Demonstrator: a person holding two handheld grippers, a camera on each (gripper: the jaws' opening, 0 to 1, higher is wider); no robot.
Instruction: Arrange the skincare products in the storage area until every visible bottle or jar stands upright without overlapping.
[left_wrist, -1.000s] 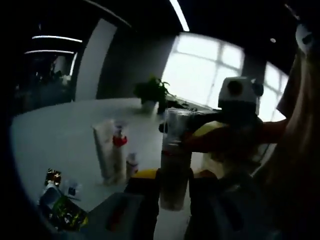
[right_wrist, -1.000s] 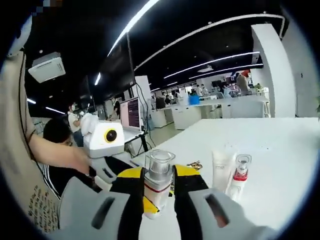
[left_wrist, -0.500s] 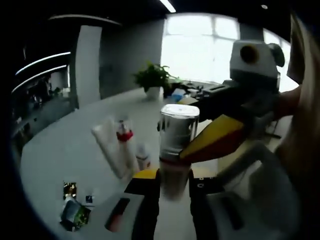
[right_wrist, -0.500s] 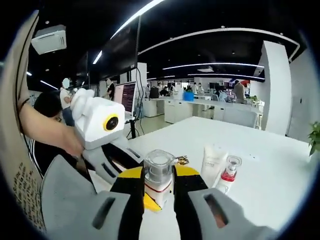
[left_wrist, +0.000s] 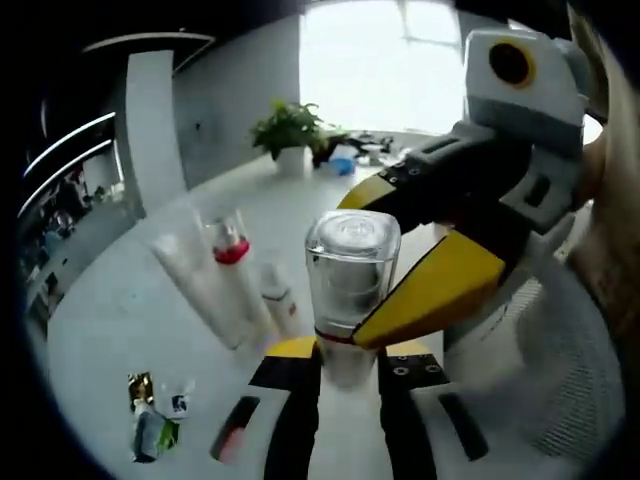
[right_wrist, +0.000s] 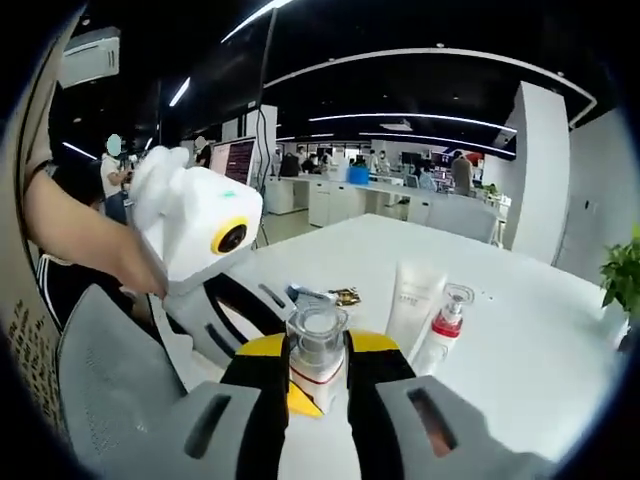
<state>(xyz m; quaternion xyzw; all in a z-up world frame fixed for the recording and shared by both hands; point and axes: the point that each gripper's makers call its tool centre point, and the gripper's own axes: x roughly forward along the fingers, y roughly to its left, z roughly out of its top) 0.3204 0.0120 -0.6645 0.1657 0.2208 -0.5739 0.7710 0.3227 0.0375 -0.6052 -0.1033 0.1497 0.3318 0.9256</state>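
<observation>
A bottle with a clear square cap and a red band (left_wrist: 350, 270) stands upright between the jaws of my left gripper (left_wrist: 345, 365), which is shut on its lower body. My right gripper (left_wrist: 372, 265) reaches in from the right, its yellow and black jaws closed on the same bottle. In the right gripper view the bottle (right_wrist: 318, 345) sits between my right gripper (right_wrist: 318, 385), with the left gripper (right_wrist: 275, 330) beside it. A white tube (left_wrist: 195, 285) (right_wrist: 413, 300), a red-collared pump bottle (left_wrist: 235, 275) (right_wrist: 444, 325) and a small bottle (left_wrist: 280, 300) stand on the white table (left_wrist: 110, 320).
Several small sachets (left_wrist: 150, 425) (right_wrist: 335, 296) lie on the table. A potted plant (left_wrist: 290, 130) stands at the table's far edge. A person's arm (right_wrist: 90, 240) holds the left gripper. Desks, monitors and people fill the office (right_wrist: 400, 190) behind.
Both views have tilted down toward the table and come closer to it. The bottle stays held by both grippers. The tube and pump bottle on the table have not moved.
</observation>
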